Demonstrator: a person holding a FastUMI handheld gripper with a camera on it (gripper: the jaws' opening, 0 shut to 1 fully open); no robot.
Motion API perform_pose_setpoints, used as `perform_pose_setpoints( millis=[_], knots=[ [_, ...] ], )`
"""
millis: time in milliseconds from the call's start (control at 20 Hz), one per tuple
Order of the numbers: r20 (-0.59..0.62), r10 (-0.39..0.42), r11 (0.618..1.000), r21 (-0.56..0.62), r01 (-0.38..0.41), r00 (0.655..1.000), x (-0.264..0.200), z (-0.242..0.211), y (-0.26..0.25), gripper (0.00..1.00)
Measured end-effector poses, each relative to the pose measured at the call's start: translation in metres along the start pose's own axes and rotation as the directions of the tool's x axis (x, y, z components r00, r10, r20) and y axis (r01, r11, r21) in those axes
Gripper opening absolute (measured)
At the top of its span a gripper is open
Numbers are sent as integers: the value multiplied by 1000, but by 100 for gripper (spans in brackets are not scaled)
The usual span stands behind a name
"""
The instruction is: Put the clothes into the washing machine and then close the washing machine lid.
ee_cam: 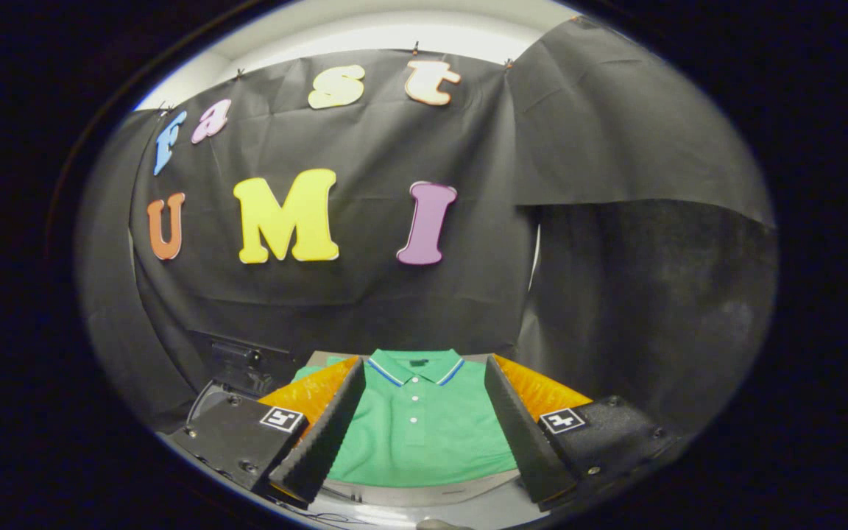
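Note:
A folded green polo shirt (424, 430) with a blue-and-white trimmed collar lies flat on a pale surface (424, 492), collar toward the black cloth wall. My gripper (424, 372) hovers above it, open wide, with one finger (324, 434) over the shirt's left side and the other over its right. Nothing is between the fingers but the shirt below. Whether the fingers touch the fabric cannot be told.
A dark boxy object (244, 364) stands at the back left, beyond the left finger and against the cloth wall. Black cloth hangs close behind the shirt and along the right side.

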State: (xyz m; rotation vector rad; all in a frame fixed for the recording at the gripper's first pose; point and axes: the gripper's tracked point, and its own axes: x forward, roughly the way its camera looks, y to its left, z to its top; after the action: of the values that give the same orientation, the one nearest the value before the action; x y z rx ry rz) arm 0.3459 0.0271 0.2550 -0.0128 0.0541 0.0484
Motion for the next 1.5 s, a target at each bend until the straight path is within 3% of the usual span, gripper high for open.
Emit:
perform_pose_setpoints(
  millis=[250,650,800,850,1250,1350,1500],
  knots=[
    [-146,3,1000,-20,-6,989,67,-27,5,100],
    [-415,4,999,-36,-21,910,130,-105,9,100],
    [-473,-19,999,-45,-3,881,139,-131,8,100],
    [-462,-9,1000,-22,-1,887,139,-130,8,100],
    [-553,-13,999,-32,-5,833,139,-132,8,100],
    [-566,-4,999,-35,-19,824,139,-132,11,98],
    [-583,-13,999,-40,-13,812,138,-132,15,87]
  ],
)
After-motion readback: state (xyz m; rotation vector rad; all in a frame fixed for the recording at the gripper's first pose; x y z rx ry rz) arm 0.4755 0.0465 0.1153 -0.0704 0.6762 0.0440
